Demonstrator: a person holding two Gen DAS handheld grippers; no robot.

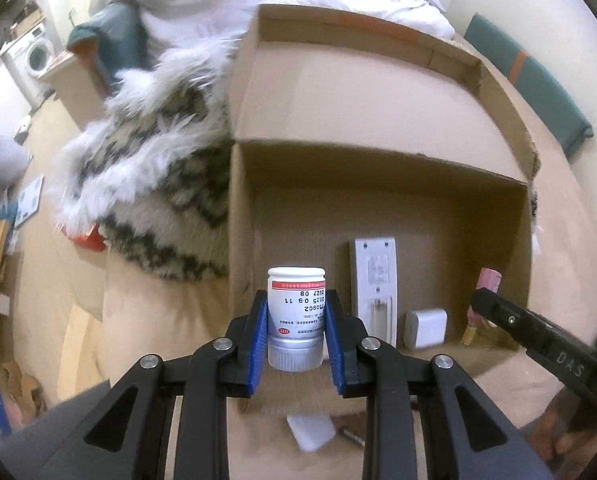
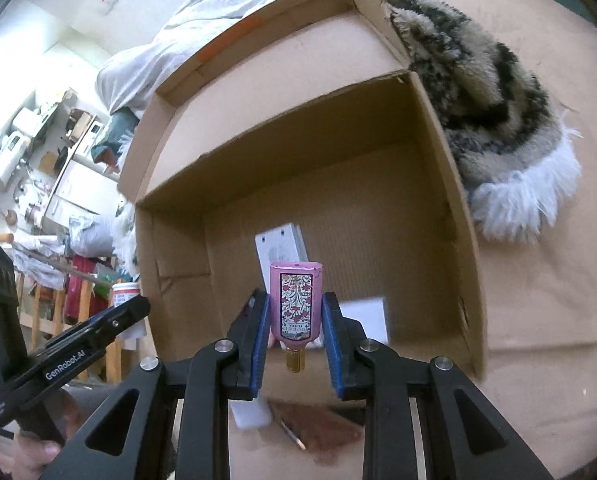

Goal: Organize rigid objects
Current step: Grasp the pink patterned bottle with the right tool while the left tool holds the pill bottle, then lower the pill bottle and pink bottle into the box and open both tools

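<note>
My left gripper [image 1: 296, 332] is shut on a white medicine bottle [image 1: 296, 312], held upside down at the front left of an open cardboard box [image 1: 378, 176]. My right gripper [image 2: 294, 334] is shut on a pink perfume bottle [image 2: 296, 306], gold cap down, at the box's [image 2: 450, 184] opening. That bottle also shows at the right in the left wrist view [image 1: 483, 304]. Inside the box lie a white remote-like panel [image 1: 374, 288] and a small white charger block [image 1: 425, 328]. The panel also shows behind the pink bottle in the right wrist view [image 2: 280, 248].
A furry patterned garment [image 1: 154, 196] lies left of the box on the beige bed sheet [image 2: 538, 320]. A small white block [image 1: 310, 432] and a brown flat item [image 2: 318, 428] lie in front of the box. White bedding is piled behind it.
</note>
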